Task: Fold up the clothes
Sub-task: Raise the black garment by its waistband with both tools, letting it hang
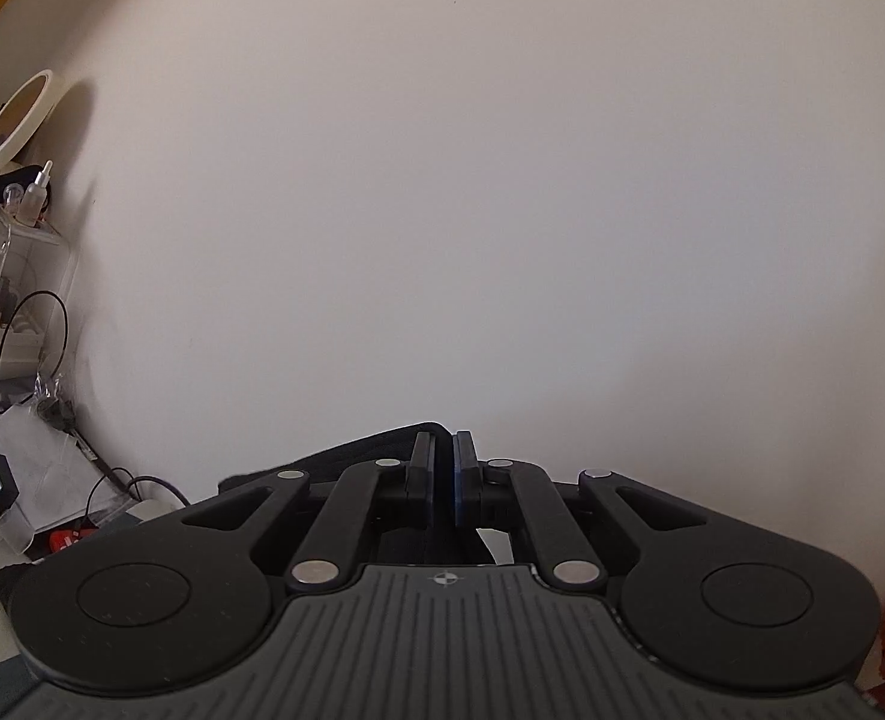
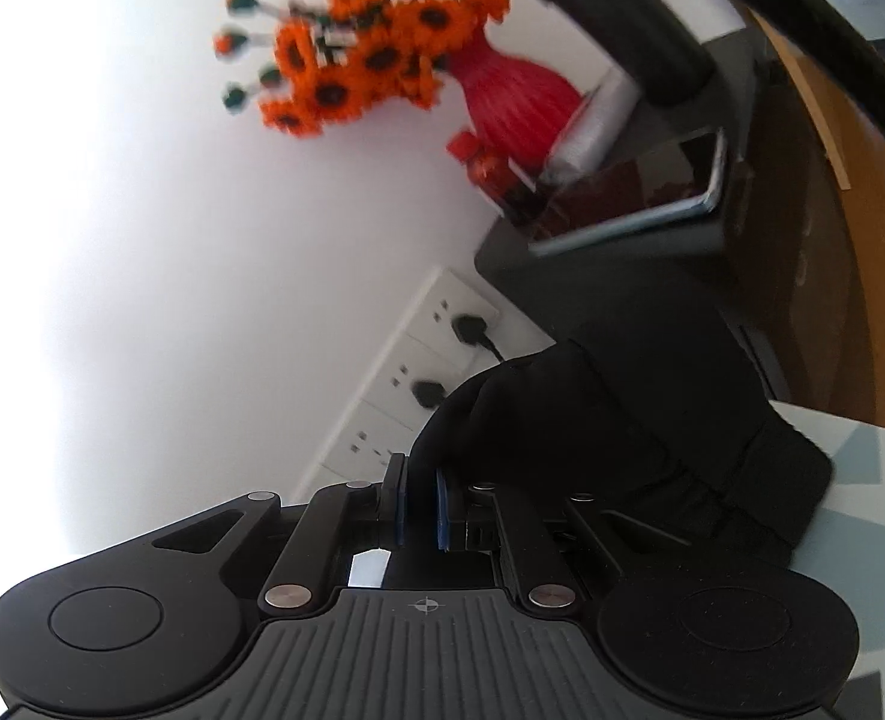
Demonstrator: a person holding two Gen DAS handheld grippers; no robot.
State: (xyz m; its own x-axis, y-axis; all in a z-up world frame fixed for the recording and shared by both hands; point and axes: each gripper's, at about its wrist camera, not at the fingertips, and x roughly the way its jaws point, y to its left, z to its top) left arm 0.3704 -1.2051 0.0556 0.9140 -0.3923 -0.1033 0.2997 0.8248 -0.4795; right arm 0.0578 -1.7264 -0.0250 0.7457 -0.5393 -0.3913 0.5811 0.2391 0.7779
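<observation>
A black garment (image 2: 622, 420) hangs lifted in front of a white wall. My right gripper (image 2: 421, 480) is shut on a bunched edge of it; the cloth drapes to the right and down toward the table, with a ribbed hem (image 2: 742, 492) showing. My left gripper (image 1: 444, 450) is shut on another edge of the black garment (image 1: 346, 456), of which only a thin dark strip shows behind the fingers. Most of the cloth is hidden below the left gripper's body.
On the left stand a round mirror (image 1: 16, 120), a clear organiser with bottles (image 1: 16, 276) and cables (image 1: 118, 486). On the right are a red vase of orange flowers (image 2: 514, 96), a wall socket strip (image 2: 418, 372), a phone on a dark stand (image 2: 640, 192) and a pale table (image 2: 862, 480).
</observation>
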